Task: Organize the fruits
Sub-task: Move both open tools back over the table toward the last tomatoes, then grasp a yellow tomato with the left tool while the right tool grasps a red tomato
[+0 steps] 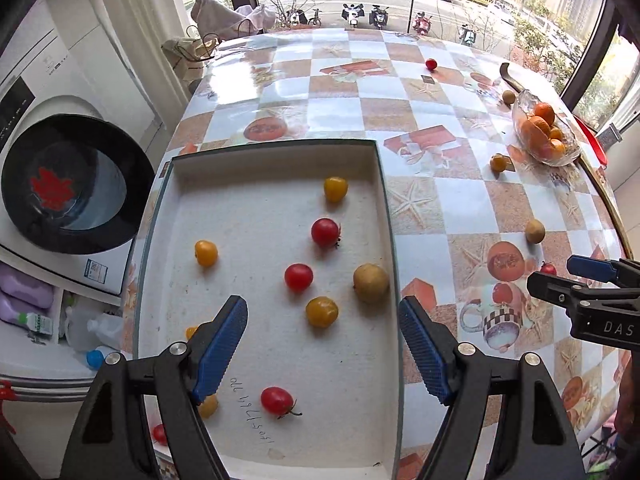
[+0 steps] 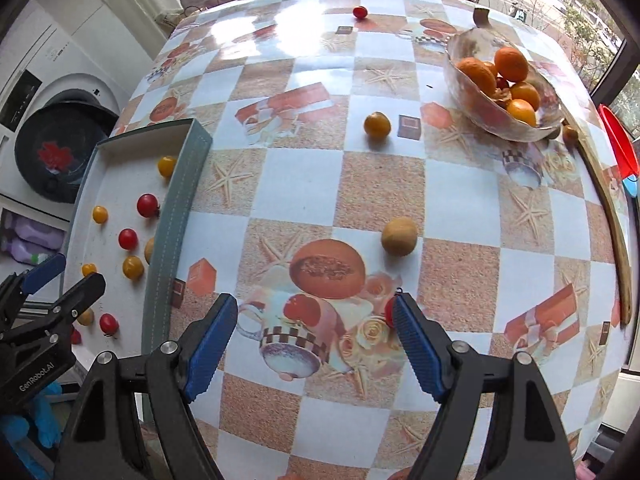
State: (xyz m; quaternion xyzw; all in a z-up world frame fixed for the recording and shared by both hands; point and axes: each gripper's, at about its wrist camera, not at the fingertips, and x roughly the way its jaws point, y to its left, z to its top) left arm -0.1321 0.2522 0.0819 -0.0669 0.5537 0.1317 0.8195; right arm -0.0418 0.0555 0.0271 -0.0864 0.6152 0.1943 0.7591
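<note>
Behind right gripper (image 2: 314, 344) jaws, spread wide, red tomato (image 2: 388, 312) half hidden, left gripper (image 1: 322, 346) jaws wide over tray (image 1: 382, 184)

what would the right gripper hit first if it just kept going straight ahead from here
Probably the bare tablecloth first. The right gripper is open and angled down at the table, with nothing between its fingers. Further along that line, the tan round fruit sits slightly right of centre; depth is hard to judge.

Red tomato (image 2: 388, 312) half hidden behind right claw's finger, yellow tomato (image 1: 209, 406) behind left claw's
</note>
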